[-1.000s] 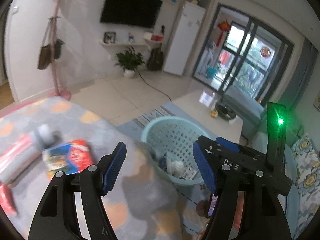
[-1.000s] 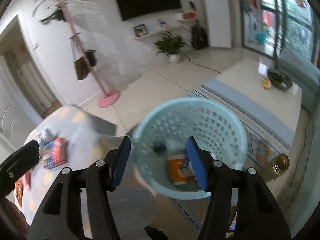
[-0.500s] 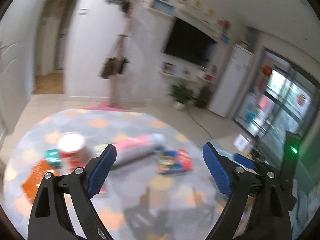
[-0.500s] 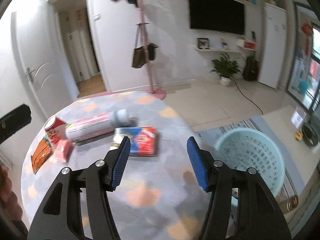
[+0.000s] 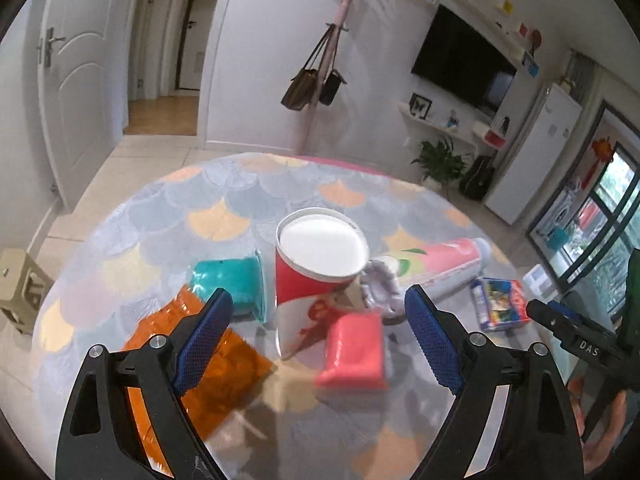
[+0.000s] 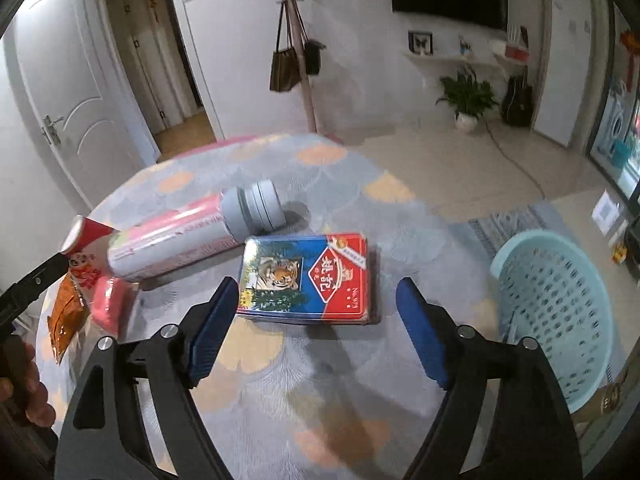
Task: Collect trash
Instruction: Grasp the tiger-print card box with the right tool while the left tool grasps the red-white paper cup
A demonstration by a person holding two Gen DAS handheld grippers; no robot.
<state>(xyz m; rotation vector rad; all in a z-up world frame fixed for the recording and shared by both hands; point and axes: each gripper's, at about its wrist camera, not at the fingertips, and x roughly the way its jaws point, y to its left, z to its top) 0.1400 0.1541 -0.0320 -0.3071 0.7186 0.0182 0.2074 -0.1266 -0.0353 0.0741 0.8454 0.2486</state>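
Note:
My left gripper (image 5: 318,336) is open and empty, above a pink packet (image 5: 354,350) and in front of a red paper cup (image 5: 316,272). A teal cup (image 5: 230,284) lies on its side left of it, by an orange wrapper (image 5: 200,368). A pink tube with a grey cap (image 5: 436,264) lies behind. My right gripper (image 6: 312,326) is open and empty, just short of a red and blue tiger box (image 6: 306,276). The tube (image 6: 192,240) lies behind the box. The light blue basket (image 6: 556,312) stands on the floor at the right.
The round table (image 6: 332,380) has a grey scalloped cloth. A pink coat stand with bags (image 6: 298,60) and a door (image 5: 76,92) are behind. A small stool (image 5: 20,292) stands at the left. The other gripper shows at the right of the left wrist view (image 5: 580,344).
Both grippers have swung from the basket back over the table and come down close to the trash. The left now faces the cup and pink packet, the right the tiger box.

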